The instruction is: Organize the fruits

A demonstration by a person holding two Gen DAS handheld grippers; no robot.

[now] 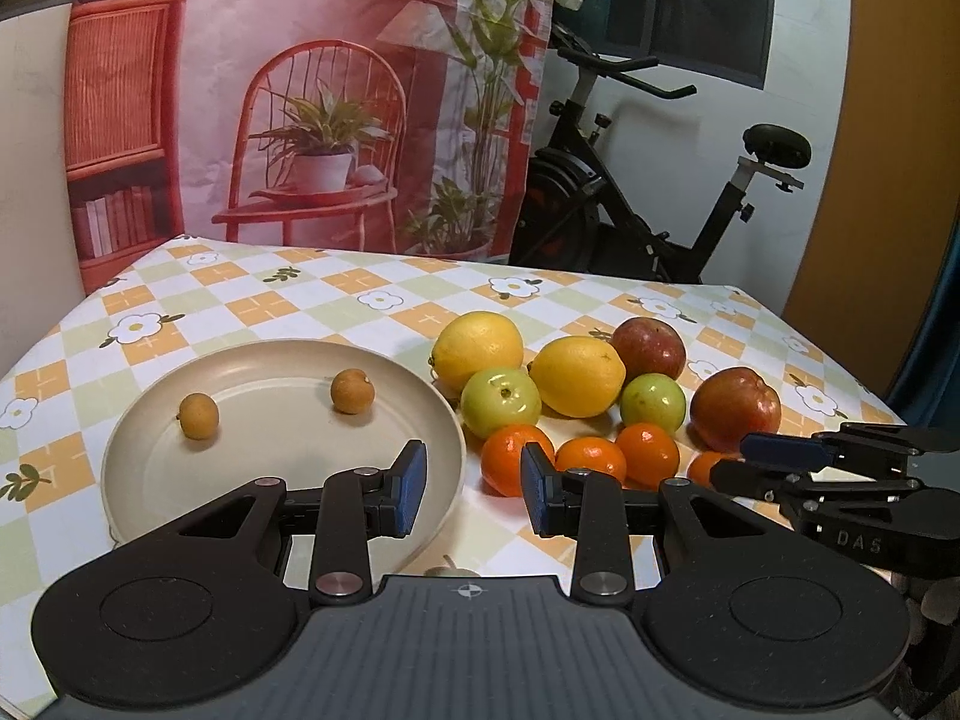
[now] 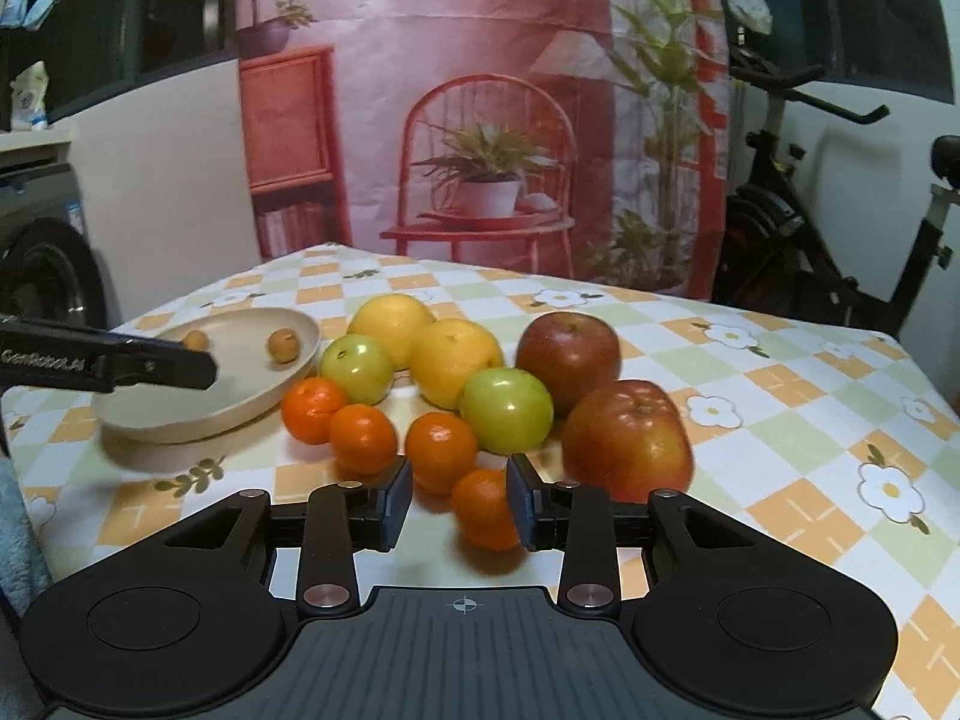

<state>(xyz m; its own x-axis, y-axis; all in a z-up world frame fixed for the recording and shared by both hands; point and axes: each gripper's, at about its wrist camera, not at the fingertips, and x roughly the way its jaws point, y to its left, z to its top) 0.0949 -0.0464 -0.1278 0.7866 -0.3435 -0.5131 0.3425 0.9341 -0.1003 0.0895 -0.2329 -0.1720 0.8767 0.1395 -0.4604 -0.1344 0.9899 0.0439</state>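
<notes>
Right wrist view: the right gripper (image 2: pixel 459 501) sits low over the tablecloth (image 2: pixel 780 480), jaws slightly apart, a mandarin (image 2: pixel 483 507) between the pads, touching the right one, a gap at the left; not gripped. Beyond it lie three more mandarins (image 2: pixel 441 450), two green apples (image 2: pixel 507 411), two lemons (image 2: pixel 456 360) and two red apples (image 2: pixel 627 438). The left gripper (image 1: pixel 474 492) hovers unclenched and empty over the near rim of the beige plate (image 1: pixel 150 480), which holds two small brown fruits (image 1: pixel 353 391).
</notes>
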